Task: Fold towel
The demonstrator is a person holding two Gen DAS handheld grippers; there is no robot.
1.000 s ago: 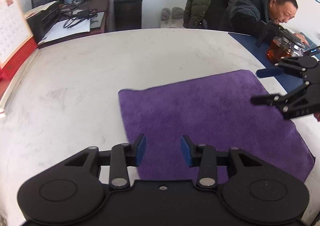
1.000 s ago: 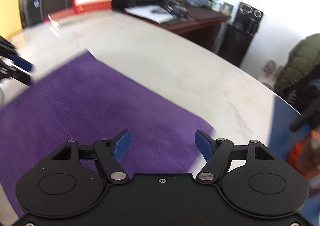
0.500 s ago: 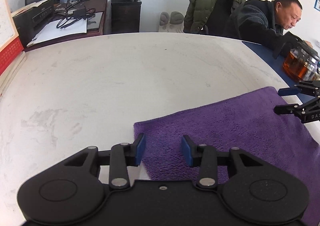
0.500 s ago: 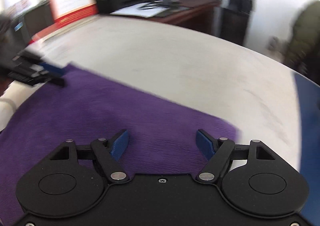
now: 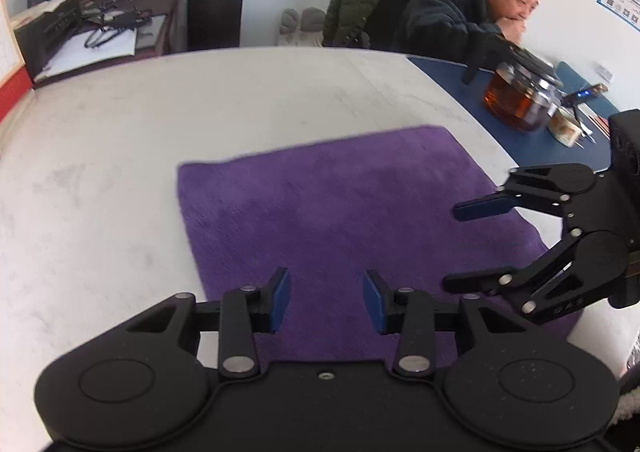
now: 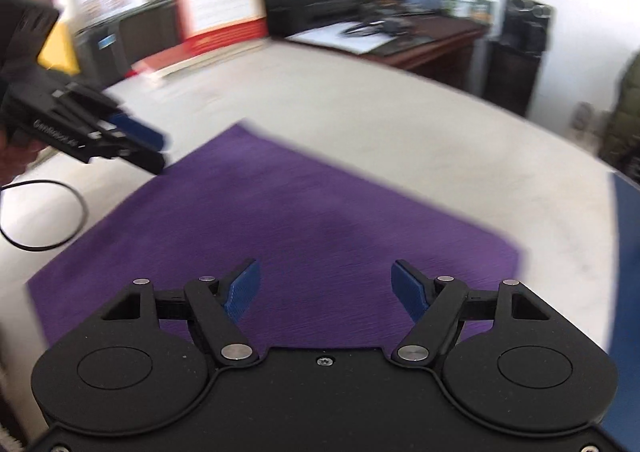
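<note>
A purple towel [image 5: 340,204] lies flat on the white table [image 5: 120,156]. My left gripper [image 5: 326,300] hovers over its near left part, open with a narrow gap and nothing between the blue pads. From the right, my right gripper [image 5: 452,248] reaches over the towel's right edge with its jaws spread wide. In the right wrist view the towel [image 6: 280,212] fills the middle, and the right gripper [image 6: 325,280] stands open above it, holding nothing. The left gripper [image 6: 160,152] shows at the towel's far left corner there.
A person [image 5: 460,24] sits at the far right behind a glass teapot of amber tea [image 5: 516,100] on a blue mat [image 5: 560,148]. A black cable loop [image 6: 48,212] lies left of the towel. A cluttered desk [image 5: 104,36] stands beyond the table.
Half a second ago the left gripper was at the towel's far left corner; it has drawn back, so more towel shows ahead. The right gripper shifted across the towel. Both gaps look unchanged.
</note>
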